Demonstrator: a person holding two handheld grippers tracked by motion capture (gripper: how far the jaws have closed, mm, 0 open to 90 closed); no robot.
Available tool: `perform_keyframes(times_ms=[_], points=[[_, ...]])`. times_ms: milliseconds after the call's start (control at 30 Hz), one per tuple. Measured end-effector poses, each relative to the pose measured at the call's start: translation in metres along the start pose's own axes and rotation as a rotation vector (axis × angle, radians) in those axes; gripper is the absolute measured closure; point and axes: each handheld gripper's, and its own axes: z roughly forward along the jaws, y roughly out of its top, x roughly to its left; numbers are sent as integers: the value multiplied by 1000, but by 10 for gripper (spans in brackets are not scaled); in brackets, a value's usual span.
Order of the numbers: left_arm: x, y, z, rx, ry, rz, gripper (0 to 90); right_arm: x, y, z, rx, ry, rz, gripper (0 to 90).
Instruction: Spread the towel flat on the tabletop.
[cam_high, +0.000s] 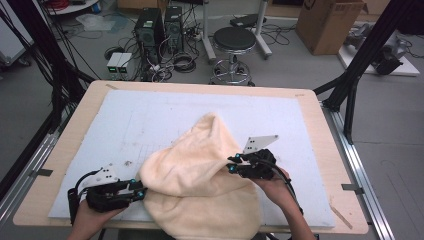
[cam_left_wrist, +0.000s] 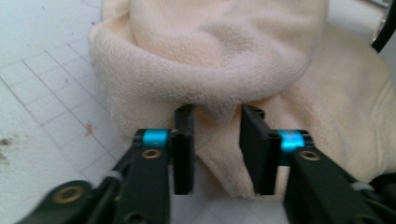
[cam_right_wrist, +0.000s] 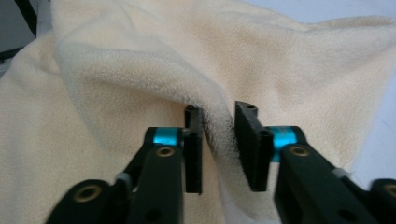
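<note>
Cream fleece towel (cam_high: 200, 175) lies half-folded and rumpled on my white table mat (cam_high: 150, 120); left gripper (cam_left_wrist: 217, 140) and right gripper (cam_right_wrist: 218, 140) jaws apart, straddling folds, flattening still ahead.

High view overlooks the table (cam_high: 320, 130); both gripper views closely face the blanket (cam_high: 200, 175).

Cream towel's (cam_high: 200, 180) near edge beyond the picture's bottom.
</note>
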Motion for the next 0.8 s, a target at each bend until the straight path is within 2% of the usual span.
perform_keyframes(times_ms=[133,233,267,333,400,433,467,500,533,600,700,733,800], points=[[5,22,-1,-35,1,13,501,-2,-3,-10,-47,-4,32,572],[9,37,8,-54,8,46,464,-3,-9,-16,-69,-9,51,540],[11,41,14,-57,11,41,456,-4,-13,-16,-74,-9,58,538],[15,47,30,-32,42,51,448,-3,-19,-13,-59,0,64,532],[20,49,45,9,48,46,441,-1,-26,-7,-33,11,60,522],[22,49,54,39,60,55,441,1,-28,-5,-16,18,59,514],[24,48,61,71,75,68,444,3,-31,-2,6,17,38,511],[27,47,68,100,73,62,450,4,-33,1,20,6,20,503],[29,46,74,132,74,53,456,4,-35,4,35,11,25,500],[33,44,82,176,77,34,496,3,-33,12,48,8,14,499],[36,41,88,223,71,11,616,0,-27,23,43,12,12,518],[35,40,89,233,62,19,672,-2,-26,27,48,17,9,548],[30,39,88,246,72,47,789,-7,-24,33,61,40,5,705]])
